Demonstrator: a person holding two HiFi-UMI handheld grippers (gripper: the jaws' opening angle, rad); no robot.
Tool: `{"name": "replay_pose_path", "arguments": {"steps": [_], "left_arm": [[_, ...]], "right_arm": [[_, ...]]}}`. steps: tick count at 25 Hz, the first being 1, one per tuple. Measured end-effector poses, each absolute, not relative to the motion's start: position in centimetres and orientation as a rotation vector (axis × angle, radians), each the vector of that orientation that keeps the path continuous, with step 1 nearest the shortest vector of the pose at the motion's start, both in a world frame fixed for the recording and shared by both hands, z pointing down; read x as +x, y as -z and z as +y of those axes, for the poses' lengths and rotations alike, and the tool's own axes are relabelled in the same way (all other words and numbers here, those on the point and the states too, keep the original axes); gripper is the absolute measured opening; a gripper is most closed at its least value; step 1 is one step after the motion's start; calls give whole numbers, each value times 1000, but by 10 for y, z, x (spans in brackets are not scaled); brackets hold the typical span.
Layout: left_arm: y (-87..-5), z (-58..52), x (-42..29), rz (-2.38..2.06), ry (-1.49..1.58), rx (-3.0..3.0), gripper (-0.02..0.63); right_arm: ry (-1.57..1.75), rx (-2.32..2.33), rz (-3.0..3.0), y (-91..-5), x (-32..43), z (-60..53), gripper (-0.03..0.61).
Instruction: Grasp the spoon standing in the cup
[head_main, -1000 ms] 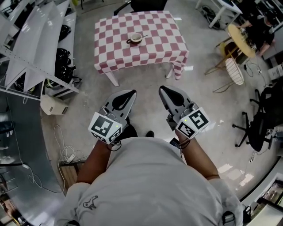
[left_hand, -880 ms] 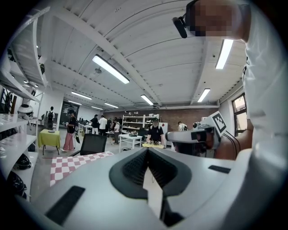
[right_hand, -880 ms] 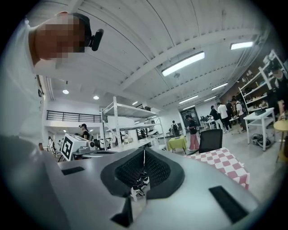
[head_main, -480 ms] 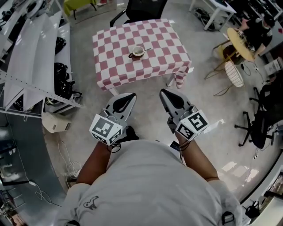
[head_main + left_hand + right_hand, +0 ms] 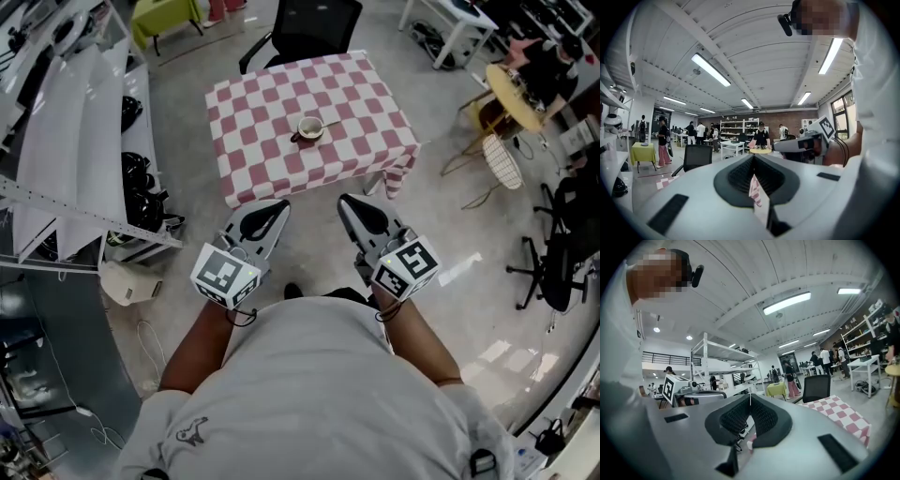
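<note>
The counter [image 5: 253, 141] is draped in a red-and-white checked cloth [image 5: 370, 94] and stands on a grey floor [image 5: 450, 234], with a black office chair [image 5: 314, 26] just beyond its far edge. The cup [image 5: 308, 128] sits about midway across the counter, well away from every edge. The spoon [image 5: 327, 122] stands in it, its handle leaning out over the rim toward the counter's right edge (it is too small in the head view to say more about it).

Both tools are held low in front of the person's body, over the floor on the near side of the counter, well apart from the cup and touching nothing. The left tool [image 5: 278, 202] points toward the counter's near left corner. In the left gripper view its jaws are pressed together at the tips with nothing between them, and a sliver of the checked cloth shows through the slit lower down. The right tool [image 5: 346, 200] lies beside it, angled toward the near edge. In the right gripper view its jaws are likewise clenched tip to tip and empty, with the counter's cloth off to the right.

White shelving [image 5: 80, 112] runs along the floor beside the counter's left edge.
</note>
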State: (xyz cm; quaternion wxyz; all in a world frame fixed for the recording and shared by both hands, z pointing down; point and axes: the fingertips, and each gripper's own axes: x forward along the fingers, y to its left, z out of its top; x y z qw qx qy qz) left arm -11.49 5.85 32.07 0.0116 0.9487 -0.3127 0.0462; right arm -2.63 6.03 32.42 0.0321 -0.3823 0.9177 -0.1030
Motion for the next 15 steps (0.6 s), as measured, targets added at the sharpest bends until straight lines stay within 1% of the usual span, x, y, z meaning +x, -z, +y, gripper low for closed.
{"name": "replay_pose_path", "arguments": {"steps": [8, 15], "left_arm": [[-328, 39, -126, -946, -112, 2934, 11], [-327, 1, -117, -985, -97, 2861, 11]], "right_arm": [[356, -1171, 2857, -335, -46, 37, 32], [384, -1131, 2875, -329, -33, -1, 32]]}}
